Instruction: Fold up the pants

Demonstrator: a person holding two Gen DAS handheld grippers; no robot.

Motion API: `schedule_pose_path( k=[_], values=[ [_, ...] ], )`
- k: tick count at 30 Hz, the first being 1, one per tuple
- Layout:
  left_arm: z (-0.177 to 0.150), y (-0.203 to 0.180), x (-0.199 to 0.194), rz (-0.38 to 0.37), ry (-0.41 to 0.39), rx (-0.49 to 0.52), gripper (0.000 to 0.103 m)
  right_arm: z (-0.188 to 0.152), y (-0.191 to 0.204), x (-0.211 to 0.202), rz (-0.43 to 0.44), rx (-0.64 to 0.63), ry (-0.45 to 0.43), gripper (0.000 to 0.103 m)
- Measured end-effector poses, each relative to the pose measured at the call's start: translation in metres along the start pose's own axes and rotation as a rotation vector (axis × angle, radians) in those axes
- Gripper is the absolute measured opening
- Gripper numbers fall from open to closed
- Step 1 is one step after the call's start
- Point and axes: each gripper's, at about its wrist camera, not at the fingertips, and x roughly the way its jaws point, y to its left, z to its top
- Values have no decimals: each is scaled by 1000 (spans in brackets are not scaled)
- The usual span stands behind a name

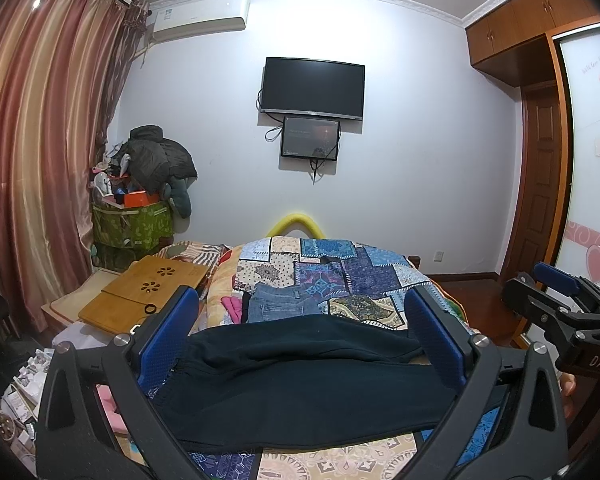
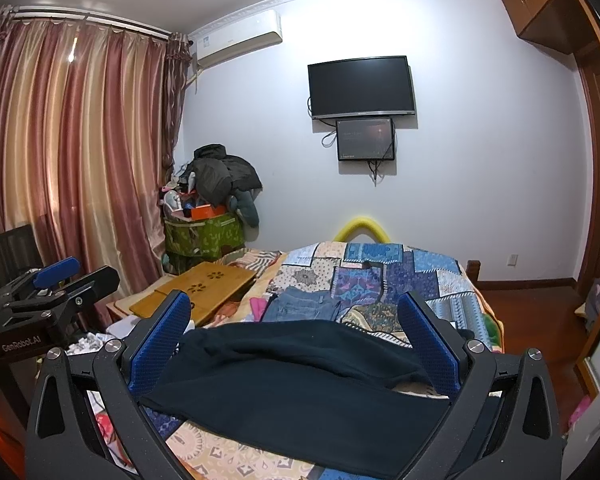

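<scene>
Dark navy pants (image 1: 300,376) lie across the near end of the bed on a patchwork quilt (image 1: 340,268), folded over with a raised ridge of cloth along their far side; they also show in the right wrist view (image 2: 300,384). My left gripper (image 1: 302,300) is open, its blue pads wide apart above the pants, holding nothing. My right gripper (image 2: 296,304) is open too, above the same pants and empty. The right gripper also shows at the right edge of the left wrist view (image 1: 560,300); the left gripper shows at the left of the right wrist view (image 2: 56,280).
Folded blue jeans (image 1: 282,306) and a pink garment (image 1: 232,306) lie farther up the bed. A bamboo lap tray (image 1: 148,288) sits at the bed's left. A green bin piled with clothes (image 1: 140,200) stands by the curtains. Wooden floor and wardrobe are on the right.
</scene>
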Motion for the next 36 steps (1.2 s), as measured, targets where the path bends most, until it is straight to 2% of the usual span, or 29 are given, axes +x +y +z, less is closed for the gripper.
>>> schedule_pose_path(
  k=[7,14,18,22,28,33,36],
  values=[
    [-1,2,13,5,19,12,103,-3,-4,14,-6,16,26,103],
    [-5,22,63,-2,98,-5,103,-5,-12,55,-16,-10,66,103],
    [-7,43,109,5,171,-9,103,-11,-19,84,-53,-58,77,103],
    [-11,68,169,55,258,11,103,-17,-29,119,-75,-108,115,103],
    [-18,112,253,142,369,-1,103,-27,-51,183,-53,-150,234,103],
    [-34,153,328,188,496,-18,103,-40,-73,240,-11,-145,365,102],
    [-53,185,371,202,600,-65,103,-51,-87,271,15,-144,451,101]
  ],
)
